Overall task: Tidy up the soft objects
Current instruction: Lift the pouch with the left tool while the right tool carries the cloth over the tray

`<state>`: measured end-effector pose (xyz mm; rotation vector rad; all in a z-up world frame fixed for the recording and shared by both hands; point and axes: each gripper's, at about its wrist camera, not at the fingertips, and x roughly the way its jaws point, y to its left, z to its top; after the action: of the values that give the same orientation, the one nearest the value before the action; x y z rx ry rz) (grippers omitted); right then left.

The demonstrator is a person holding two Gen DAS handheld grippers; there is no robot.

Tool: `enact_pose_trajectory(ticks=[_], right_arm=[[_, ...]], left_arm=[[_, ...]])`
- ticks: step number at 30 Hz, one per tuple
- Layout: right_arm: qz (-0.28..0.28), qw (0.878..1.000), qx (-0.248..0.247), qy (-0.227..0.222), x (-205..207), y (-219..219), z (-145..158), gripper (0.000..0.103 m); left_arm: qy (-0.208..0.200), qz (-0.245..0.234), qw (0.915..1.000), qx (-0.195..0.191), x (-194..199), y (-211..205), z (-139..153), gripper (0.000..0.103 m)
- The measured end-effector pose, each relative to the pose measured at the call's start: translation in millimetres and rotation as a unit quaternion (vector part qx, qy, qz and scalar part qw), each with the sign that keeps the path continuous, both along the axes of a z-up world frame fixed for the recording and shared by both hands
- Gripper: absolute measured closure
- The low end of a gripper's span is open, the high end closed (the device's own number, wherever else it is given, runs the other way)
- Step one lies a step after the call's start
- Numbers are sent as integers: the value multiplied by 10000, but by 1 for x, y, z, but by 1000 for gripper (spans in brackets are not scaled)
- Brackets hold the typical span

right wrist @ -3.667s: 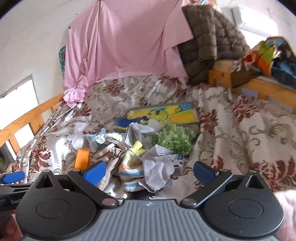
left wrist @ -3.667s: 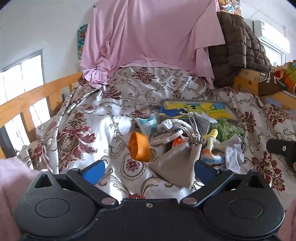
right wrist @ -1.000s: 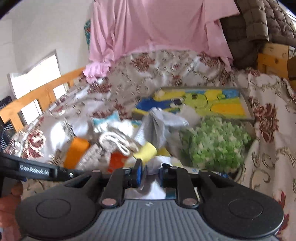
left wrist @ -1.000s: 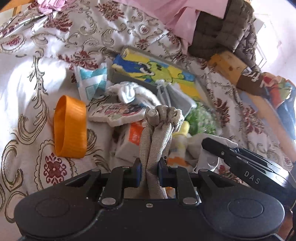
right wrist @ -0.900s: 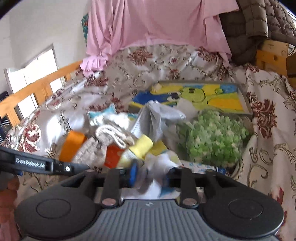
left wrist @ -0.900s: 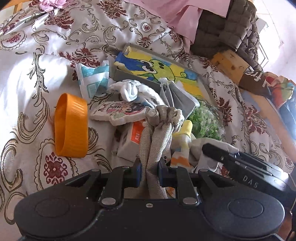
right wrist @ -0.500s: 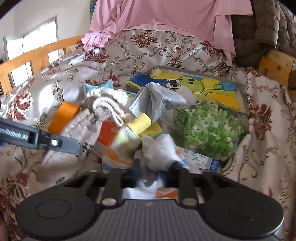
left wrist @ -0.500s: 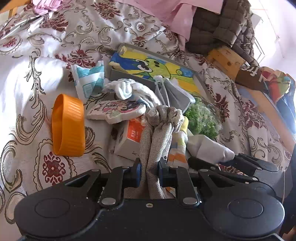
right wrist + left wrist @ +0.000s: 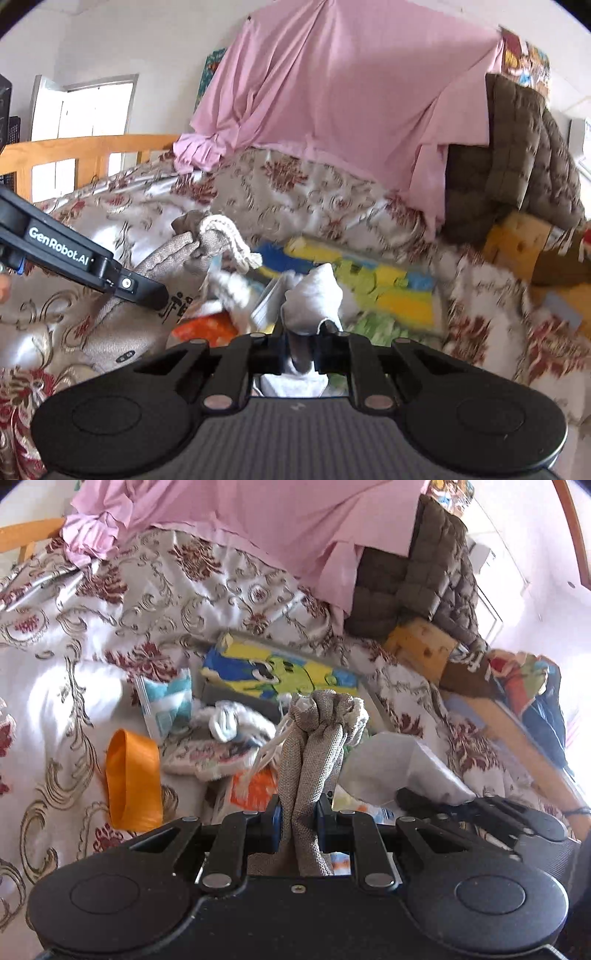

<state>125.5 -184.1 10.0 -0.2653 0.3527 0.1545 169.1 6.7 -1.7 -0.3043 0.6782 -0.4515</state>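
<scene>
Low centre of its own view, the left gripper point(image 9: 297, 821) is clenched on a burlap pouch point(image 9: 314, 746); the right gripper point(image 9: 300, 345) pinches a white cloth point(image 9: 314, 295). Behind lie an orange band point(image 9: 133, 779) and cartoon tray point(image 9: 280, 672) mid-frame

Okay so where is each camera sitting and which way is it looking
Left wrist: on the left tongs, looking along them over the bed at the burlap pouch they clamp; the right tongs show at lower right.
Right wrist: on the right tongs, shut on a white cloth, facing the pink sheet; the left tongs' finger crosses at left.
Shared: pouch, cartoon box, sheet.
</scene>
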Motion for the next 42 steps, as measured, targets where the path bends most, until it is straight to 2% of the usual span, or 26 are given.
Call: enact_pose_trajectory(ticks=[5, 8, 11, 15, 18, 22, 26, 33, 37, 40, 42], right_arm=[[83, 9997, 243, 15, 33, -11, 22, 89], [104, 9994, 304, -104, 65, -18, 31, 88], [88, 9979, 645, -20, 105, -30, 35, 88], [-11, 9961, 887, 7, 159, -47, 30, 88], [-56, 9908, 1315, 303, 203, -70, 21, 88], [-175, 9844, 1644, 595, 249, -99, 1, 88], [-402, 9719, 2092, 1002, 281, -126, -22, 88], [-762, 9519, 2582, 1464, 298, -157, -48, 86], [-893, 9457, 2692, 1588, 299, -170, -54, 84], [-975, 9462, 2608, 1647, 299, -173, -55, 80], [-1007, 9480, 2476, 1730, 300, -172, -54, 70]], left_arm=[[-402, 119, 9990, 183, 19, -4, 26, 83], [-501, 243, 9983, 187, 44, -8, 36, 83], [-523, 342, 9980, 131, 78, -14, 42, 83], [-600, 396, 9973, 176, 133, -30, 46, 83], [-607, 446, 9971, 136, 172, -44, 46, 83], [-761, 515, 9956, 173, 209, -66, 37, 83], [-485, 509, 9974, 130, 250, -94, 16, 83], [118, 460, 9985, 286, 304, -131, -21, 83], [471, 475, 9970, 378, 322, -143, -34, 83], [675, 397, 9949, 636, 330, -155, -40, 83], [721, 271, 9938, 803, 332, -162, -44, 83]])
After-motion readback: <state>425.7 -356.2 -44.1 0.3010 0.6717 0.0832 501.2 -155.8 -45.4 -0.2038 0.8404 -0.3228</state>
